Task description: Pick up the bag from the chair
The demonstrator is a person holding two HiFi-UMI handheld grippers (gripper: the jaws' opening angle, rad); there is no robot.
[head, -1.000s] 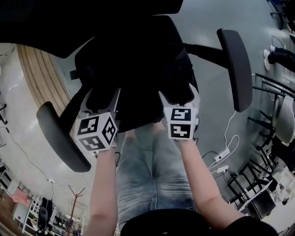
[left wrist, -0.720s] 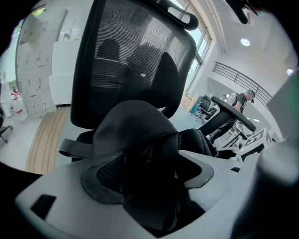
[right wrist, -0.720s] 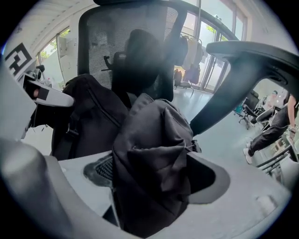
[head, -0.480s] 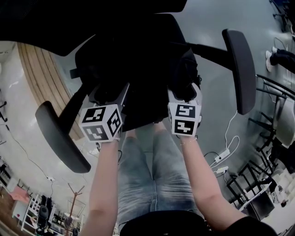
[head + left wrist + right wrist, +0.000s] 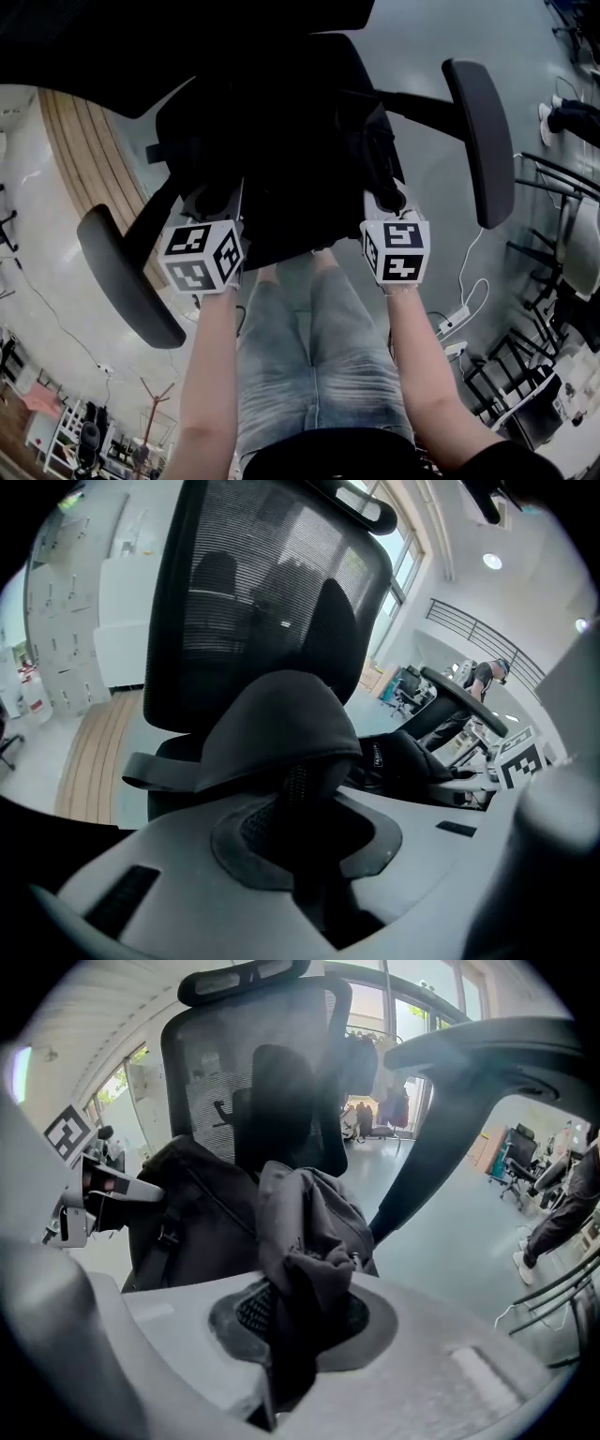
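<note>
As claws just clamped bag — label, illegible

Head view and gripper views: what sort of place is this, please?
Most likely an open-plan office or lab: a mesh-backed office chair stands on a smooth grey floor, a power strip with white cables lies there, and more office chairs and large windows show behind.

Floor grey, glossy | wooden strip left | windows seemingly tall | round ceiling light
</note>
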